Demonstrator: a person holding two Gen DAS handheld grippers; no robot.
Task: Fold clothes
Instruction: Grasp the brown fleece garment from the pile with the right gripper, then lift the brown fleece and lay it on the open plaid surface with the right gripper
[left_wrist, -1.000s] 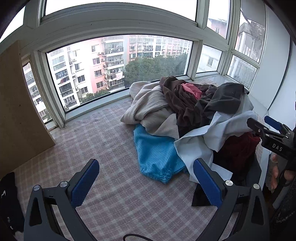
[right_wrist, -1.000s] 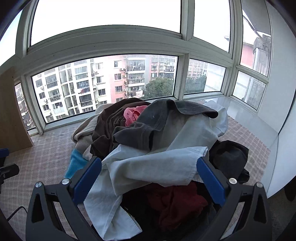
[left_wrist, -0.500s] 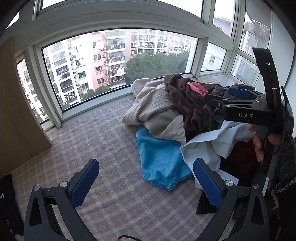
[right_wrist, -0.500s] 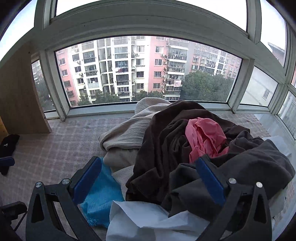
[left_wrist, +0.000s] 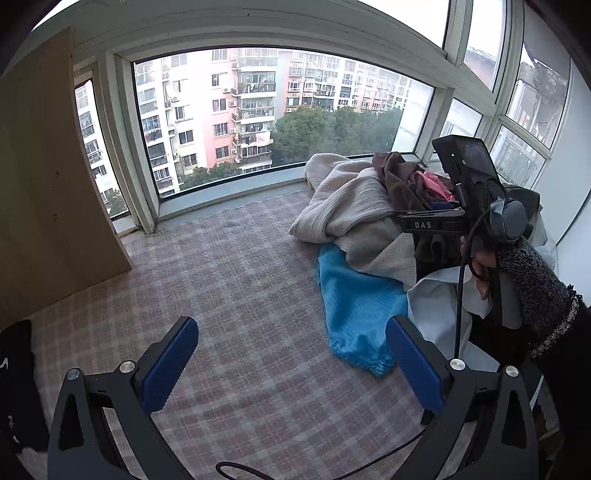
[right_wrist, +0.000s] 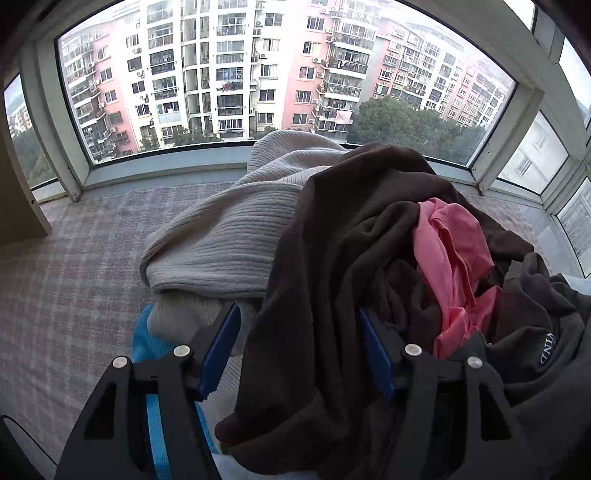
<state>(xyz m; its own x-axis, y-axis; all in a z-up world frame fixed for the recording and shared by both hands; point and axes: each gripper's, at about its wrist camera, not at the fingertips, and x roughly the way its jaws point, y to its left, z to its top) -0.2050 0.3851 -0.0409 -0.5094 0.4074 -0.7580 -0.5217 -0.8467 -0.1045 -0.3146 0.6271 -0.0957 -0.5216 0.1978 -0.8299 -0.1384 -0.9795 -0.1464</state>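
The right gripper (left_wrist: 430, 212) carries the letters "DAS" in white on its black side, and a dark grey garment (right_wrist: 546, 332) in the pile shows part of a printed word ending "IND" near its collar.

The pile of clothes (left_wrist: 369, 221) lies on the checked mat (left_wrist: 229, 295) by the window (left_wrist: 266, 110). The right gripper (right_wrist: 299, 347) sits low in that pile: its 2 blue pads (right_wrist: 221, 343) stand on either side of a fold of the brown garment (right_wrist: 332, 277), partly closed, but with a gap on the left pad's side, so whether the cloth is actually gripped cannot be told. A cream knit sweater (right_wrist: 229, 236) lies just left of it, a pink garment (right_wrist: 450, 258) to the right, and a blue garment (left_wrist: 354, 306) under the pile's edge.

The left gripper (left_wrist: 291, 365) hangs over bare mat, wide open and holding nothing, with the pile ahead to its right. The person's right hand (left_wrist: 484, 262), in a grey knit sleeve (left_wrist: 535, 291), holds the right gripper's handle level, pointing left across the pile.
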